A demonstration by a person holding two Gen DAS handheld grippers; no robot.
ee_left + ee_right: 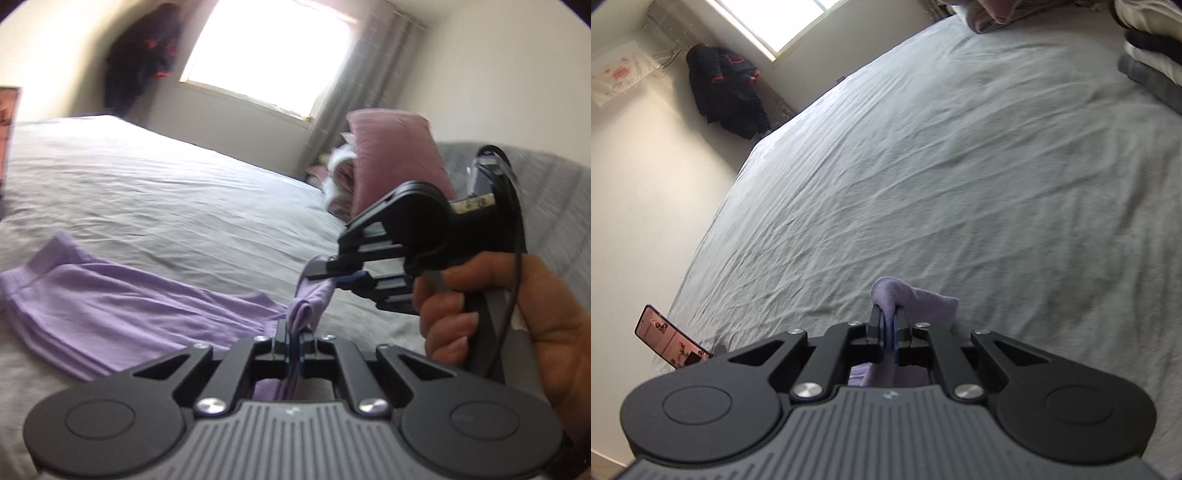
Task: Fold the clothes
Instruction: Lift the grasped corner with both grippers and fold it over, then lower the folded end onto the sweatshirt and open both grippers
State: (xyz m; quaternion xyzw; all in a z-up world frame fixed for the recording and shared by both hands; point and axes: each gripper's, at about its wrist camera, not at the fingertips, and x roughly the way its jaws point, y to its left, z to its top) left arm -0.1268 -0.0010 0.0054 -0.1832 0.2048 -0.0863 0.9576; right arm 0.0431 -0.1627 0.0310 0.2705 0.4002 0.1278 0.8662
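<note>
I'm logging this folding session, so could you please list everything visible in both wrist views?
Garment: one, lilac, spread on the bed, its near edge lifted and pinched by both grippers.
Bed sheet: one, pale grey, wrinkled, covering the bed.
Pillow: one, mauve, at the far end of the bed.
Folded clothes: a stack, white, dark and grey, at the bed's right edge; number unclear.
Jacket: one, dark with red trim, hanging in the corner.
Window: one, bright, on the far wall.
Curtain: one, grey, beside the window.
Phone: one, screen lit, at the bed's left edge.
Left gripper: black, shut on the garment.
Right gripper: black, shut on the garment.
Hand: one, holding the right gripper's handle.
</note>
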